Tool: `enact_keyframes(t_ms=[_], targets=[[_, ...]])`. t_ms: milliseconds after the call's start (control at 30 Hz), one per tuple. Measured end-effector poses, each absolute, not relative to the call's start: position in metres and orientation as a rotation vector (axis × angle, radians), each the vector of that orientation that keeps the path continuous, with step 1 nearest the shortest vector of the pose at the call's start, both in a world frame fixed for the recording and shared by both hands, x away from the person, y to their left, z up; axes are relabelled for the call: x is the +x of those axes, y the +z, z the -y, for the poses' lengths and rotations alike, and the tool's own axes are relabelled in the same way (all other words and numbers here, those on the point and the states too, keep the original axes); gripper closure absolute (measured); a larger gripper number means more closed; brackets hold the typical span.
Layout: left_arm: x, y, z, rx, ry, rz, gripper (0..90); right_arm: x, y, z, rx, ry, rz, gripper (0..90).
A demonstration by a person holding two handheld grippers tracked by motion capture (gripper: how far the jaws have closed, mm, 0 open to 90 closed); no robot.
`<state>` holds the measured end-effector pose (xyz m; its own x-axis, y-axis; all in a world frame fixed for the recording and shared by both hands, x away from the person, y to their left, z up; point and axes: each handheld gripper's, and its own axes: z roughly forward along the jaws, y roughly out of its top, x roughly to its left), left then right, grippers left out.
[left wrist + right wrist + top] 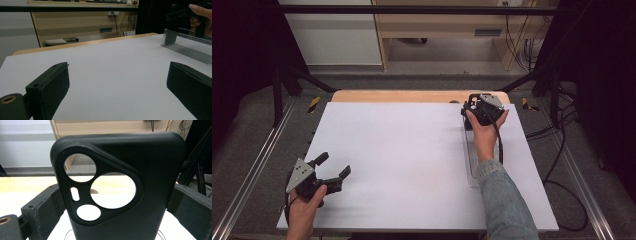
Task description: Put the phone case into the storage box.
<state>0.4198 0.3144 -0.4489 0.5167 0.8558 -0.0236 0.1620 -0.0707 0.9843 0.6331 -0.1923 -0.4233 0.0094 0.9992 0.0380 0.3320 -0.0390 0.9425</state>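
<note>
Left gripper (pixel 333 166) released, jaws wide, low over near-left desk (pixel 402 165); right gripper (pixel 474 102) at far-right edge, grasping black phone case (pixel 140 195) upright between jaws; clear tray (pixel 472 160) beneath forearm; no legible writing or brand.

Worktop (pixel 412 165): left gripper (pixel 333 166) at near-left corner, fingers (pixel 47 87) spread wide, nothing btwn them, pointing toward far right. Right gripper (pixel 475 102) at far-right, by the back edge. Clear tray (pixel 472 160) lies on the worktop along right side, running near-to-far, under the right hand (pixel 484 135). Phone case (pixel 120 187) stands upright btwn right gripper's fingers (pixel 40 210), one on each side of it; contact can't tell.
</note>
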Motion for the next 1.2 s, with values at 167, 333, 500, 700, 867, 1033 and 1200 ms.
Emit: enact_keyframes(t_ms=[167, 333, 500, 700, 867, 1033, 1200], targets=[[0.420, -0.449, -0.315, 1.562, 0.727, -0.903, 4.8, 0.631, -0.422, 0.193, 1.486, 1.054, -1.445, 3.8], [0.420, -0.449, -0.314, 1.566, 0.730, -0.899, 4.8, 0.629, -0.422, 0.192, 1.471, 1.049, -1.480, 4.0], [0.419, -0.448, -0.314, 1.566, 0.734, -0.899, 4.8, 0.627, -0.420, 0.191, 1.464, 1.043, -1.486, 4.0], [0.419, -0.448, -0.314, 1.568, 0.735, -0.896, 4.8, 0.623, -0.417, 0.191, 1.468, 1.043, -1.495, 3.6], [0.420, -0.448, -0.313, 1.570, 0.737, -0.892, 4.8, 0.618, -0.414, 0.192, 1.470, 1.037, -1.508, 3.6], [0.420, -0.448, -0.313, 1.571, 0.737, -0.891, 4.8, 0.611, -0.413, 0.193, 1.467, 1.042, -1.504, 3.9], [0.420, -0.448, -0.312, 1.571, 0.736, -0.891, 4.8, 0.606, -0.413, 0.195, 1.466, 1.055, -1.506, 3.9]])
